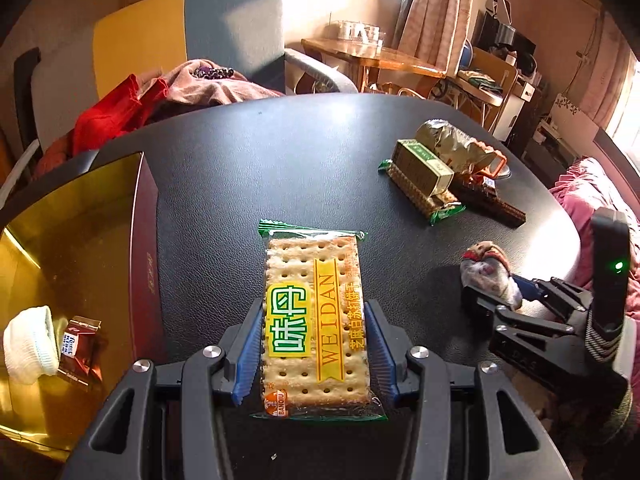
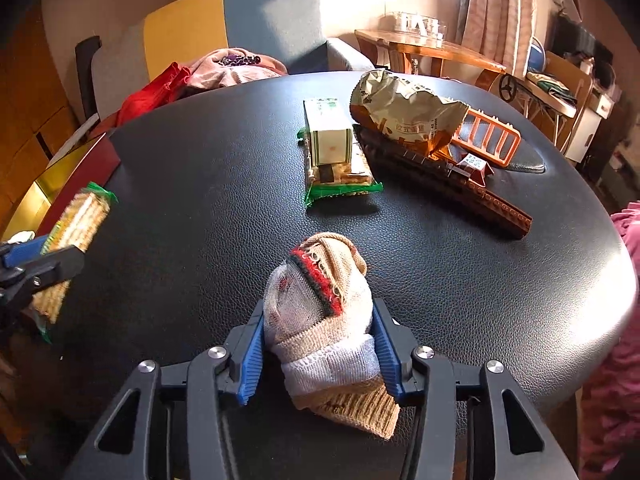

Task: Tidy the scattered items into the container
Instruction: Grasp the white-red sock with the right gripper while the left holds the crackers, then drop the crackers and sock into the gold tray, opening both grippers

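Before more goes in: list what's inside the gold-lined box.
The gold-lined box holds a rolled white sock and a small brown snack packet, touching. The box's near part runs out of frame, so anything there is unseen.

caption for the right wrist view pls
Right gripper shut on a rolled sock on the black table.

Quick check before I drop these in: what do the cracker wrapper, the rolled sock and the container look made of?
Cracker pack: clear glossy plastic film with green crimped ends; the biscuits show through. Rolled sock: soft knit fabric, ribbed texture, beige and white with a red-green band. Container: mirror-like gold lining and dark red walls, likely foil-faced card, possibly metal.
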Motion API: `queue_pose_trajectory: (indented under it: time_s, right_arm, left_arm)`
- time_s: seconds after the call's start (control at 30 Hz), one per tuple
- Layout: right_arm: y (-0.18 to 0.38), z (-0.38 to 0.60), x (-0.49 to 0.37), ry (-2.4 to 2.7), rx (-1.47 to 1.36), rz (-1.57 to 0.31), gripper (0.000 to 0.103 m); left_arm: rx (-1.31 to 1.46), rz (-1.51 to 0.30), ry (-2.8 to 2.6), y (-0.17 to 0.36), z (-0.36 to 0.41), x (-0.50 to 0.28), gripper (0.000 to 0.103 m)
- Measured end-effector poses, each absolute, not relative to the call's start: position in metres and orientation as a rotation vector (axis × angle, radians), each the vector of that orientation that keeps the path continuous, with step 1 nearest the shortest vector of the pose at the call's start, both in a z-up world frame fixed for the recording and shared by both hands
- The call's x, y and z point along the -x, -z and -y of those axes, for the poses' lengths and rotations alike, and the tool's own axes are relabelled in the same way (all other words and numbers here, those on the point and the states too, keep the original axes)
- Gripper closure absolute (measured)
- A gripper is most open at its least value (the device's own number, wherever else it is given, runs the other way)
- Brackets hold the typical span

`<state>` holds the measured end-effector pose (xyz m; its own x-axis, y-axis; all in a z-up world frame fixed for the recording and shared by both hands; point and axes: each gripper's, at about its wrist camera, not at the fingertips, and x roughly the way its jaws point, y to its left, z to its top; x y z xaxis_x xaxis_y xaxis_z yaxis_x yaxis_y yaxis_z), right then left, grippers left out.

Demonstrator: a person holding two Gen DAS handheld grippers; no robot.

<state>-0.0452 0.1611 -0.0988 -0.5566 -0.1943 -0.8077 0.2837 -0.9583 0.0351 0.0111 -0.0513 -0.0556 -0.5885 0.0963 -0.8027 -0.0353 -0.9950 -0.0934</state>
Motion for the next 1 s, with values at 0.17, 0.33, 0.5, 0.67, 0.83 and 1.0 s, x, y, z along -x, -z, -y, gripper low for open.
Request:
queue_pose_trajectory:
  time_s: [0.17, 0.33, 0.5, 0.67, 0.83, 1.0]
  right_arm:
    - [0.099, -0.156, 0.044, 2.581, -1.301, -0.163, 0.060]
    - [0.099, -0.152, 0.045, 2.592, -1.293, -0.160, 0.060]
    - [0.099, -0.149, 0.045, 2.591, -1.294, -0.190, 0.060]
    - [0.097, -0.150, 0.047, 2.590, -1.291, -0.191, 0.060]
    - [0.098, -0.151, 0.047, 2.588, -1.288, -0.188, 0.060]
    - [0.098, -0.151, 0.047, 2.588, -1.287, -0.184, 0.060]
  left_arm:
    - [1.352, 0.118, -2.743, 0.047, 0.055, -0.014, 0.054]
    - [1.336, 0.135, -2.752, 0.042, 0.061, -0.017, 0.054]
    - [1.314, 0.179, -2.794, 0.032, 0.077, -0.023, 0.054]
    - [1.305, 0.225, -2.851, 0.024, 0.096, -0.028, 0.054]
    - [1.326, 0.299, -2.943, 0.018, 0.137, -0.032, 0.054]
    - [1.427, 0.330, -3.030, 0.031, 0.181, -0.030, 0.054]
